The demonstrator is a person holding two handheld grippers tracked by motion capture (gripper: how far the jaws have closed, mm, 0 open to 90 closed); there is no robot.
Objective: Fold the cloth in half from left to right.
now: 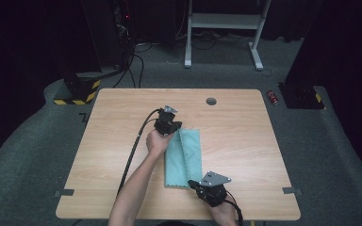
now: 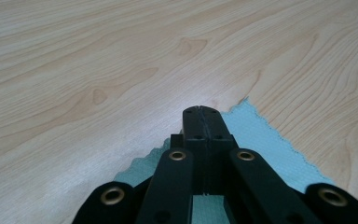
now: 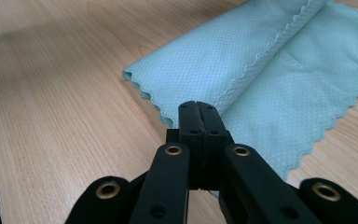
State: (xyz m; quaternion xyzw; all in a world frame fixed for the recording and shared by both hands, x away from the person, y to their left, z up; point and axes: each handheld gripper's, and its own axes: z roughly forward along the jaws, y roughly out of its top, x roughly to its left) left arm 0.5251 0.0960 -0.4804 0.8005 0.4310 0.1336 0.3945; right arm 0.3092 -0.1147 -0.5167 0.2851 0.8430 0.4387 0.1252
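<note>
High view: the left hand-held gripper sits at the far left corner of a folded, pale teal, scallop-edged microfibre cloth lying on the light wooden counter, while the right hand-held gripper sits at the cloth's near edge. Both have their jaws pressed together; whether either pinches fabric cannot be told.

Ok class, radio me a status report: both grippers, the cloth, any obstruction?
Left gripper shut at far end of teal cloth. Right gripper shut at near end. Cloth partly folded, flat on table. Nothing obstructing.
</note>
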